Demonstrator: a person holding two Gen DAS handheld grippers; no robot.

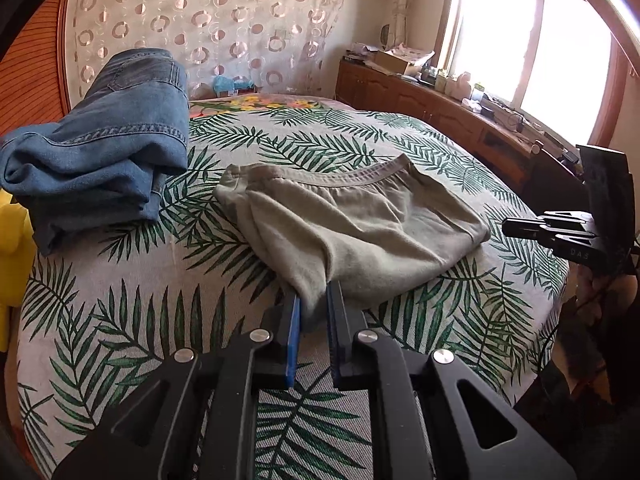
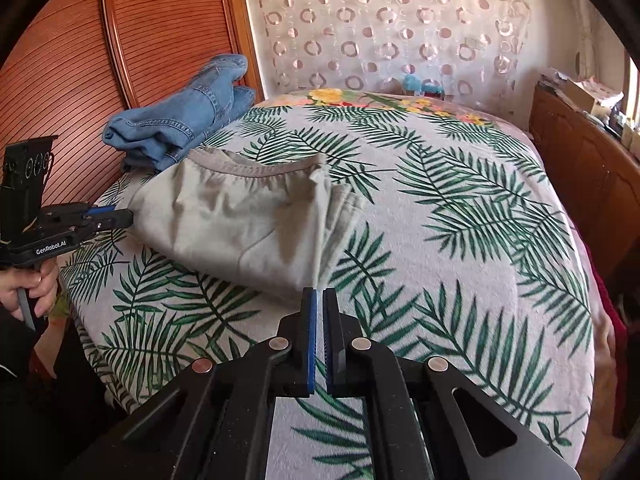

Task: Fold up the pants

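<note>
Grey-green pants (image 1: pixel 352 220) lie folded into a compact bundle on the leaf-print bedspread (image 1: pixel 168 280), waistband toward the far side. They also show in the right wrist view (image 2: pixel 240 216). My left gripper (image 1: pixel 314 300) is shut on the near corner of the pants; cloth sits between its blue pads. It also shows at the left of the right wrist view (image 2: pixel 120 216). My right gripper (image 2: pixel 319 294) is shut and empty, just off the pants' near right corner. It appears at the right edge of the left wrist view (image 1: pixel 508 226).
Folded blue jeans (image 1: pixel 100 160) sit at the bed's far left, next to the wooden headboard (image 2: pixel 80 80). A wooden cabinet (image 1: pixel 440 104) with clutter runs under the window on the right. A yellow object (image 1: pixel 12 248) is at the left edge.
</note>
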